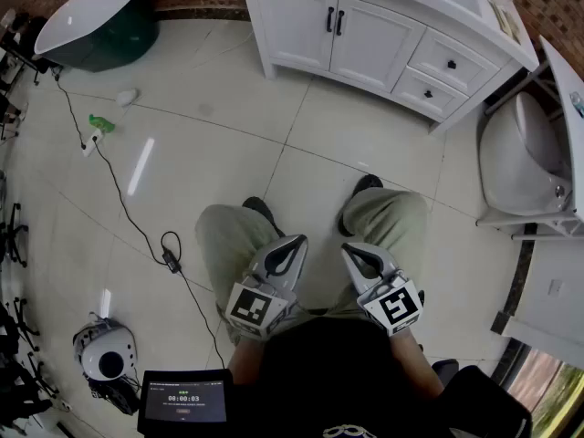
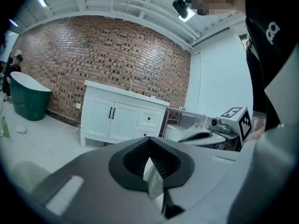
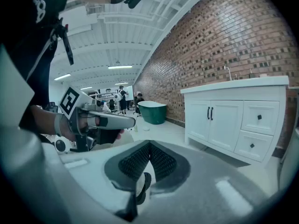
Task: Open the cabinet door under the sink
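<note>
The tablet (image 1: pixel 183 400) at the head view's lower left shows a timer reading 00:00:03. The finer print on its screen is too small to read.

2 claws (image 1: pixel 294 243) (image 1: pixel 352 252), 2 cabinet doors (image 1: pixel 294 27) (image 1: pixel 374 46), 2 drawers (image 1: pixel 452 63) (image 1: pixel 426 93).

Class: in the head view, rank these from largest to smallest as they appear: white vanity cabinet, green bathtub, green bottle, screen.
1. white vanity cabinet
2. green bathtub
3. screen, enlarged by its nearness to the camera
4. green bottle, clearly smallest
</note>
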{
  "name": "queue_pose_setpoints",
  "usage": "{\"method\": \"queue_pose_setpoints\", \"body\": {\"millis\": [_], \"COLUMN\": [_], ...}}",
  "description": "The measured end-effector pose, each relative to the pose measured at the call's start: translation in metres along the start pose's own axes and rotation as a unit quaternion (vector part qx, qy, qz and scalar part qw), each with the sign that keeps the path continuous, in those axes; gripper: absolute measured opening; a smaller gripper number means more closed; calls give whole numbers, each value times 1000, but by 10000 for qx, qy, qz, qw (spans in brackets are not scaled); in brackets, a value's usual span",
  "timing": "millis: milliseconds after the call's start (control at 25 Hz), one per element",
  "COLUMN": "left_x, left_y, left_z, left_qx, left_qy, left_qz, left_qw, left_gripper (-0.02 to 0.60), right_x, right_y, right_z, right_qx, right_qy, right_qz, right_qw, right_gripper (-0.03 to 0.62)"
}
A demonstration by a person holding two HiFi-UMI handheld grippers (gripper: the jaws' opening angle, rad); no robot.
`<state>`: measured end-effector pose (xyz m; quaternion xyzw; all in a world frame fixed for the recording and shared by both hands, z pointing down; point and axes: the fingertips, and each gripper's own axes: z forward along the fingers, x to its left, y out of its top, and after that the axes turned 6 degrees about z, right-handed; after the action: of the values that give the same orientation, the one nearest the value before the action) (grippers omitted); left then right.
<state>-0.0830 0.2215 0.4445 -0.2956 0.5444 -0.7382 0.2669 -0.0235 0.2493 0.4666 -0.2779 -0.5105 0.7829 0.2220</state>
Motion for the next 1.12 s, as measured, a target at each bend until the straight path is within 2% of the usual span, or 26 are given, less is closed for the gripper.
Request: {"method": "queue_pose_setpoints", "body": {"millis": [200, 320, 480, 600, 760, 880, 1120], "left_x": [15, 13, 10, 17, 36, 54, 81], "left_y": [13, 25, 46, 51, 58, 60, 69], "left_z": [36, 58, 90, 109, 127, 135, 161], "left_qx": [77, 126, 8, -94, -240, -269, -367], "left_qy": [54, -83, -334, -319, -163, -43, -33], "left_qz": [8, 95, 260, 353, 134, -24, -85], "left_qw": [10000, 9998, 9991, 9988, 9995, 9996, 9993], "left_gripper": [17, 17, 17, 17, 17, 17, 17], "right_x": [-40, -63, -99, -115, -126, -131, -158], "right_y": [14, 30, 44, 50, 48, 62, 78], "right_z": [13, 16, 23, 30, 42, 55, 75], "right_qx": [-201, -324, -392, -390, -226, -124, -85], "right_qy": [-51, -151, -312, -272, -82, 27, -58], "right_qz": [-18, 17, 160, 74, 5, -122, -171], "right_qw": [9998, 9994, 9986, 9988, 9997, 9998, 9998], "right_gripper": [-9, -9, -9, -9, -9, -9, -9]}}
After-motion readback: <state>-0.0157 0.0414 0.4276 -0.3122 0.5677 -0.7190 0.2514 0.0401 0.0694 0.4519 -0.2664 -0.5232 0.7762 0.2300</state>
